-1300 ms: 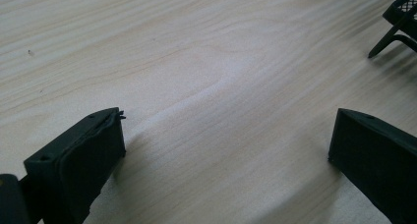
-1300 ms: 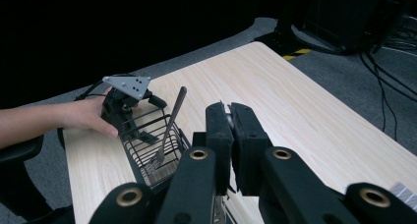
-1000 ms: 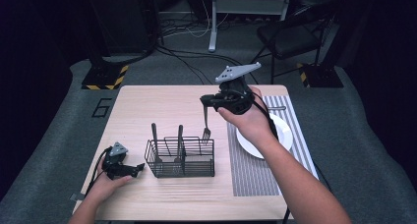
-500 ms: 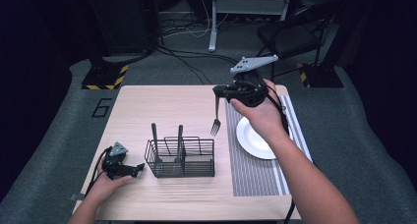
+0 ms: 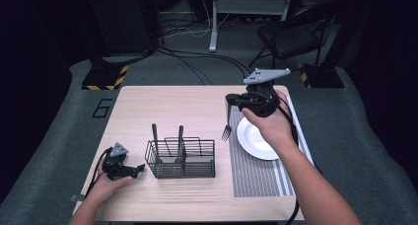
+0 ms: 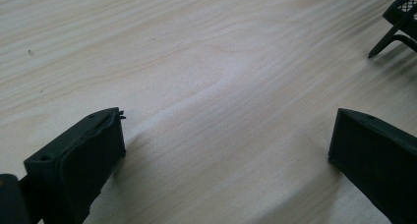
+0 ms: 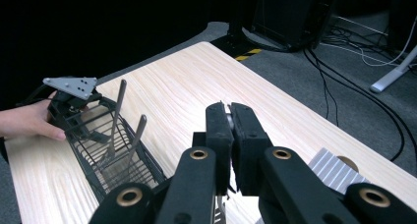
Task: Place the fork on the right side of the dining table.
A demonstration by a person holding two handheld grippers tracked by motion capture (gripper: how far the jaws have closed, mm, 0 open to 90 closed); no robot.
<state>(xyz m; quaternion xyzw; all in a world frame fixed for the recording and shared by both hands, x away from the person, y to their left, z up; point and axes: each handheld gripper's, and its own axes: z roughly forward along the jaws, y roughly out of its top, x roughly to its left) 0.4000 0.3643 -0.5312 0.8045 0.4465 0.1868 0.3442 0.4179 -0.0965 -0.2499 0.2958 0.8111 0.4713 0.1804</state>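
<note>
My right gripper (image 5: 232, 100) hangs over the table's right half, shut on the handle of a fork (image 5: 226, 126). The fork hangs tines down, just left of a white plate (image 5: 257, 140). In the right gripper view the jaws (image 7: 230, 120) are pressed together with a sliver of metal between them. A black wire basket (image 5: 181, 159) stands mid-table with two utensil handles (image 5: 154, 136) upright in it. My left gripper (image 5: 137, 169) rests on the wood left of the basket. Its jaws (image 6: 226, 145) stand wide apart with nothing between them.
The plate lies on a grey striped placemat (image 5: 256, 178) at the table's right. The basket (image 7: 115, 157) and the left hand's gripper (image 7: 69, 91) show far off in the right gripper view. A basket foot (image 6: 393, 35) shows in the left gripper view. Chairs, cables and stands lie beyond the table.
My right gripper has carried the fork rightward, from above the basket's right end to beside the plate. The left gripper has stayed still.
</note>
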